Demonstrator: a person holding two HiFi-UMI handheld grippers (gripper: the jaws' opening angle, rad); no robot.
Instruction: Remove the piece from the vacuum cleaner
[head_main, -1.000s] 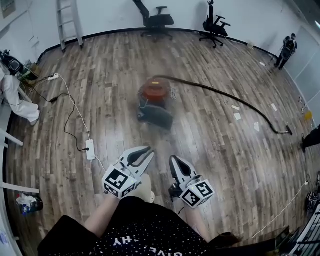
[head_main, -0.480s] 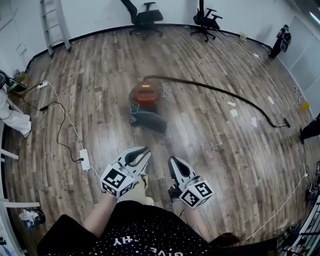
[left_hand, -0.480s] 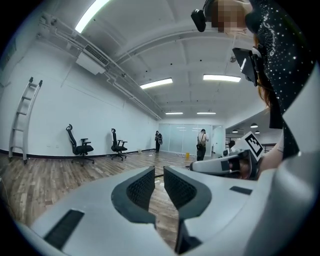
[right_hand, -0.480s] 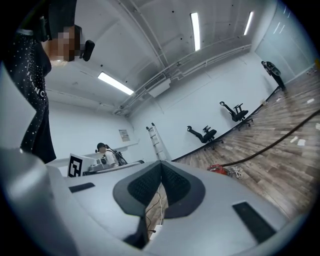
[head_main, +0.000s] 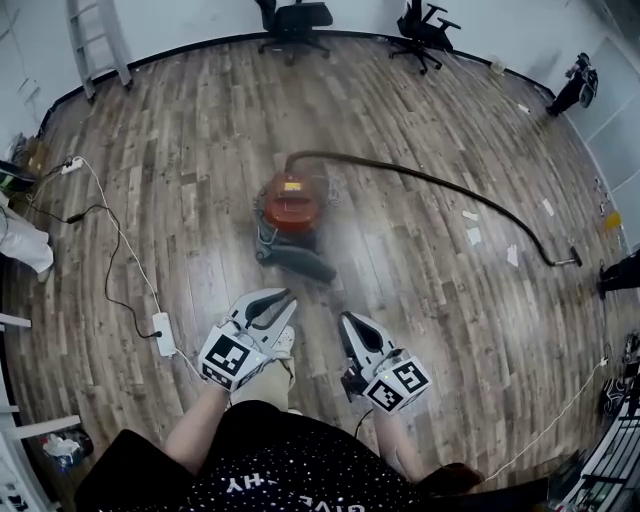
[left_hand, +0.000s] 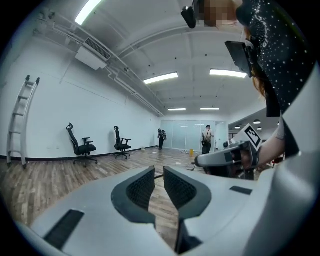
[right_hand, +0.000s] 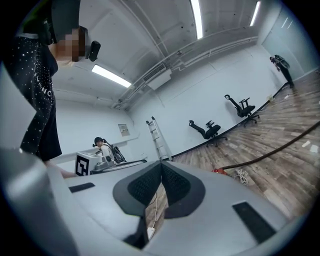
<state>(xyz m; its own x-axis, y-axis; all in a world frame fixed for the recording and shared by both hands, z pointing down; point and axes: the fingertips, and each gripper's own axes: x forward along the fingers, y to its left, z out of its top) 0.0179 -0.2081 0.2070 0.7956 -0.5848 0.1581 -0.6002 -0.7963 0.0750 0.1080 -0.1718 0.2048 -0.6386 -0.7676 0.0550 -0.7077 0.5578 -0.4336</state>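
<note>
Red vacuum cleaner (head_main: 292, 205) on wood floor (head_main: 180, 150), slightly nearer both grippers than a second ago, hose (head_main: 430, 183) trailing right, left gripper (head_main: 286, 298) jaws a slit apart, empty, right gripper (head_main: 348, 321) jaws closed, empty, both well short of it.

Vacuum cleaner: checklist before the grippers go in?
1. Target in sight: the red round vacuum cleaner sits on the wooden floor straight ahead. Ok.
2. Left hand-held gripper ready: empty, jaws narrowly apart. Ok.
3. Right hand-held gripper ready: empty, but its jaws are together, so open it first. Not ok.
4. Reach: both grippers are held near the body, well short of the vacuum. Not ok.
5. Piece to remove identified: the long black hose runs off to the right, but its joint can't be made out. Cannot tell.
6. Path: the white power strip lies off to the left. Ok.
</note>
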